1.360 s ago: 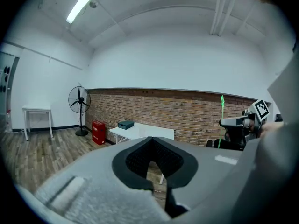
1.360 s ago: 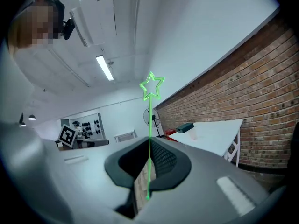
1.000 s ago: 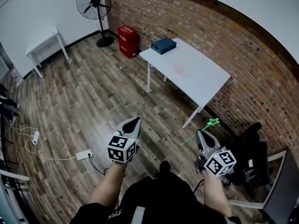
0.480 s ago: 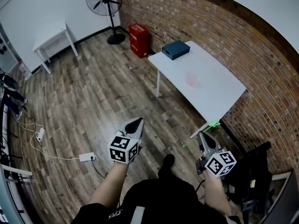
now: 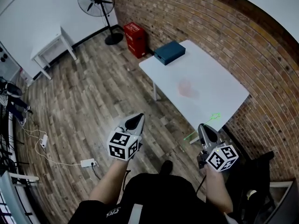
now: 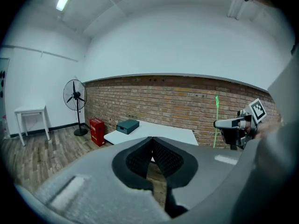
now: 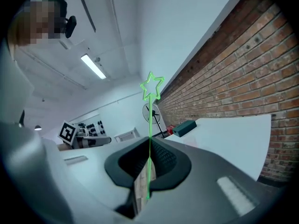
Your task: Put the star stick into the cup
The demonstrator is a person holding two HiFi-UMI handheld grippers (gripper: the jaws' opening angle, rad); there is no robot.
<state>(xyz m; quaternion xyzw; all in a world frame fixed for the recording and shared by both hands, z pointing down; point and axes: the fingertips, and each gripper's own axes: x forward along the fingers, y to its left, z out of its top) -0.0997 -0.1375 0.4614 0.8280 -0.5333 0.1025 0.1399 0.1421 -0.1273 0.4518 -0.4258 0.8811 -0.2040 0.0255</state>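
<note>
At the near right, the right tongs (image 5: 202, 126) pinch the star stick (image 5: 215, 117), now nearer the white surface (image 5: 219, 94) (pink cup (image 5: 185, 86) on it); the left tongs (image 5: 137, 119) are pressed together.

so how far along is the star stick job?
Done: the thin green star-tipped stick is clamped in the right tool. In hand: it's held upright over the floor, short of the white table. Left: reach the pale pink translucent cup on that table and put the stick in.
</note>
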